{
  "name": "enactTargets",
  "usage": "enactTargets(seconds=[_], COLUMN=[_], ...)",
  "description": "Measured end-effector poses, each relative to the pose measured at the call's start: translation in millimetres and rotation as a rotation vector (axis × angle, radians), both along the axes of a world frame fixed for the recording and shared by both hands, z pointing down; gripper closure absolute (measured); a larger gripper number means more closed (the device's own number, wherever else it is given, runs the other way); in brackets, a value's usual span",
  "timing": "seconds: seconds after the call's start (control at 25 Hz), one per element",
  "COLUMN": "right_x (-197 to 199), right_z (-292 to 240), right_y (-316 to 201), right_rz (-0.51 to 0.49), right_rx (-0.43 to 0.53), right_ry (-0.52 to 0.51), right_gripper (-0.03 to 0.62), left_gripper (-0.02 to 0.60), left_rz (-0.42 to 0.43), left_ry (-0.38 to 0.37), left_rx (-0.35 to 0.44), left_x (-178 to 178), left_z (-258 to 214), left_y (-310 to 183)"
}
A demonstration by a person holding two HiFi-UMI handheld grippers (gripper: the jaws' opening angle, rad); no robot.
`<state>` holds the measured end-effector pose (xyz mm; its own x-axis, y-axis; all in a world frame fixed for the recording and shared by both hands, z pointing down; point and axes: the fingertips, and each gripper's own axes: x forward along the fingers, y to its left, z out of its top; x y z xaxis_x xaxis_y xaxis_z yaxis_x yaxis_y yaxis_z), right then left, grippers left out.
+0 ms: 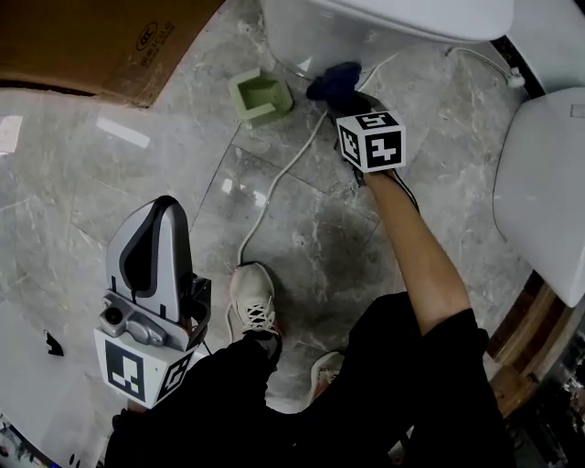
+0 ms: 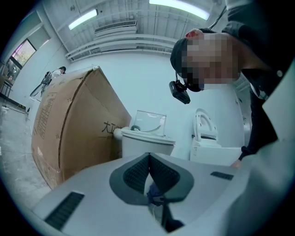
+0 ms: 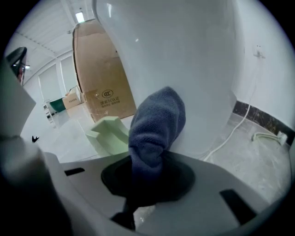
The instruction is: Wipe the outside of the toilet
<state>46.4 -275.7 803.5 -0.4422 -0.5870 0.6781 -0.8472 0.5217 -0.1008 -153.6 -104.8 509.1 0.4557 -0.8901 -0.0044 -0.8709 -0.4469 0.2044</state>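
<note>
The white toilet (image 1: 366, 27) stands at the top of the head view. My right gripper (image 1: 345, 93) reaches low to its base, shut on a dark blue cloth (image 1: 334, 80). In the right gripper view the blue cloth (image 3: 156, 124) sticks up out of the right gripper (image 3: 147, 170) and rests against the curved white toilet bowl (image 3: 184, 60). My left gripper (image 1: 167, 203) hangs back at the lower left, away from the toilet, jaws shut with nothing held. The left gripper (image 2: 149, 161) points at the toilet (image 2: 145, 140) from a distance.
A green foam block (image 1: 260, 96) lies on the marble floor left of the cloth. A white cable (image 1: 283, 174) runs across the floor. A cardboard box (image 1: 101, 41) fills the top left. Another white fixture (image 1: 548, 183) stands at right. A person's shoe (image 1: 254, 302) is below.
</note>
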Motion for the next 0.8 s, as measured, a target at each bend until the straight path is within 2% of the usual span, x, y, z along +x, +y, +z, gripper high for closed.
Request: enactTargets(seconds=[0.56, 0.8], right_x=[30.5, 33.7], right_z=[-186.9, -263.6], right_y=[36.3, 42.9], right_rz=[-0.007, -0.006], right_rx=[0.337, 0.5], right_ry=[-0.166, -0.207], right_gripper=[0.523, 0.523], left_gripper=[0.572, 0.572], left_rz=[0.018, 0.006], left_ry=[-0.022, -0.032], left_rx=[0.071, 0.101], left_x=[39.4, 41.8], left_z=[-33.0, -43.3], left_y=[31.8, 39.1])
